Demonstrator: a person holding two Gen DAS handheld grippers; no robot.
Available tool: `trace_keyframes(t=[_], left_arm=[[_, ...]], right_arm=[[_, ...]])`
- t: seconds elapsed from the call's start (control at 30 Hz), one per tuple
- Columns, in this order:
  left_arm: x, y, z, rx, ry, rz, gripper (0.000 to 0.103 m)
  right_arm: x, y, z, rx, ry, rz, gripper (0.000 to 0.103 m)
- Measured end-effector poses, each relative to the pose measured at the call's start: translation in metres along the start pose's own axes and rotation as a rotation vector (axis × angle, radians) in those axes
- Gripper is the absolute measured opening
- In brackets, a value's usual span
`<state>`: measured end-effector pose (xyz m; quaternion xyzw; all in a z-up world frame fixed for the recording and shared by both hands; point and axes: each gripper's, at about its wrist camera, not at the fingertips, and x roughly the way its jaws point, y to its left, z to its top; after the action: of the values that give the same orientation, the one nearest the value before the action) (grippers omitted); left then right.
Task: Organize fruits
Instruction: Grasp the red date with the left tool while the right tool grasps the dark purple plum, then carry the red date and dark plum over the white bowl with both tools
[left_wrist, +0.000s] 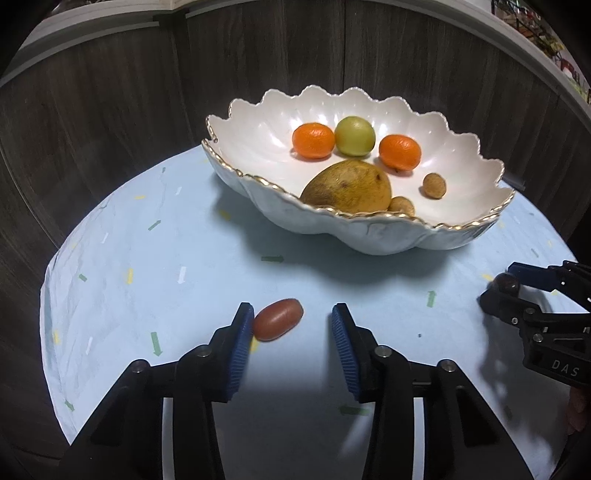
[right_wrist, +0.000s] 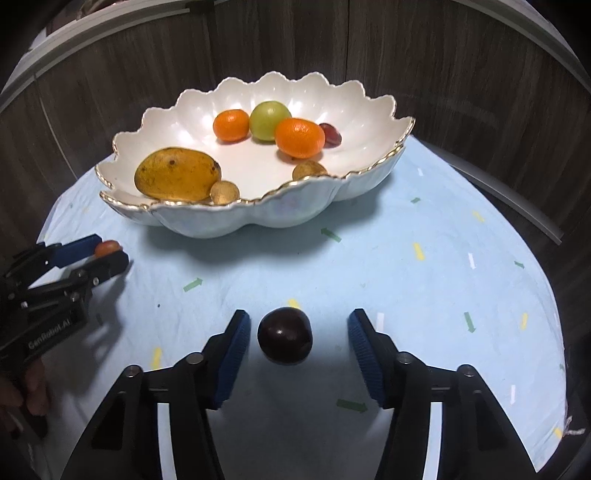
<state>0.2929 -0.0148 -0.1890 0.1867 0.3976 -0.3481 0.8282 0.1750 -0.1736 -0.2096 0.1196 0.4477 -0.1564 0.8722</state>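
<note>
Lying between open fingers (right_wrist: 240, 347): plum (right_wrist: 284, 335).

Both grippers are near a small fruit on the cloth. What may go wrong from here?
1. The oblong red fruit touches only one pad of the left gripper; a far gap remains, so closing may roll it away.
2. The dark round fruit lies off-centre in the right gripper and may squirt out.
3. The bowl holds loose fruits; a drop may scatter them.

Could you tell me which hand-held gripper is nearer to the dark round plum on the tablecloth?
Right. The right hand-held gripper straddles the dark plum, pads not yet pressing it. The left hand-held gripper is off to the plum's left, around the reddish oval fruit.
</note>
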Motion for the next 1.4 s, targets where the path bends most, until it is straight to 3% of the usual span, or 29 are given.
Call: trace_keyframes(t=[0.2,0.27,0.37,0.9,1.4], left_arm=[[0.003,0.002,0.001,0.000,0.008,0.002,0.035],[0.003,0.003,0.002,-0.006,0.006,0.011,0.027],[0.004,0.004,0.004,-0.016,0.006,0.016,0.026],[-0.015,-0.010,-0.001,-0.102,0.006,0.015,0.025],[-0.057,-0.025,-0.008,-0.251,-0.018,0.085,0.025]], right_arm=[[0.001,0.002,-0.001,-0.009,-0.011,0.001,0.048],[0.000,0.003,-0.001,-0.018,-0.015,0.009,0.042],[0.000,0.006,0.000,-0.036,-0.016,0.030,0.028],[-0.004,-0.006,-0.001,-0.043,0.009,0.115,0.027],[-0.037,-0.017,0.014,-0.114,-0.088,0.183,0.027]])
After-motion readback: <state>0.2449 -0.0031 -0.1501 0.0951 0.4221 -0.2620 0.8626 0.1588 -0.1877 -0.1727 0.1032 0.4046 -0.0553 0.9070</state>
